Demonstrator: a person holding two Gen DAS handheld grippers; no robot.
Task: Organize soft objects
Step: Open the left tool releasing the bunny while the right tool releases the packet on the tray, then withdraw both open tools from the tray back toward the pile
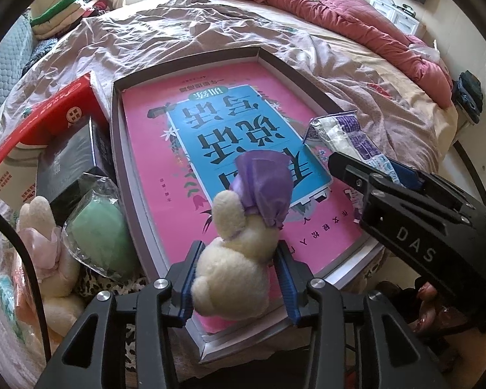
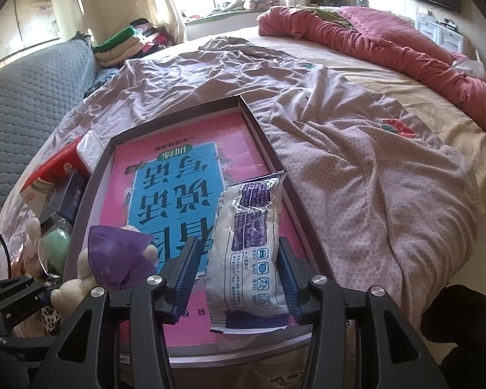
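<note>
A cream plush bunny (image 1: pixel 233 272) with a purple cloth cap (image 1: pixel 262 188) lies on the pink and blue book (image 1: pixel 165 168) inside a shallow grey tray (image 1: pixel 120 136) on the bed. My left gripper (image 1: pixel 238 282) has both blue pads against the bunny's body. A white and purple plastic packet (image 2: pixel 246 246) lies on the same book (image 2: pixel 178 181) by the tray's right wall (image 2: pixel 262 136). My right gripper (image 2: pixel 239 275) straddles the packet. A gap shows at its left pad (image 2: pixel 188 269), so it is open. The bunny (image 2: pixel 77 285) also shows in the right wrist view.
Left of the tray sit a red box (image 1: pixel 48 120), a black box (image 1: pixel 68 162), a green pad in plastic wrap (image 1: pixel 97 236) and a second plush bunny (image 1: pixel 45 243). A rumpled sheet covers the bed. A pink quilt (image 2: pixel 388 35) is bunched at the far right, and folded clothes (image 2: pixel 123 42) are stacked at the far left.
</note>
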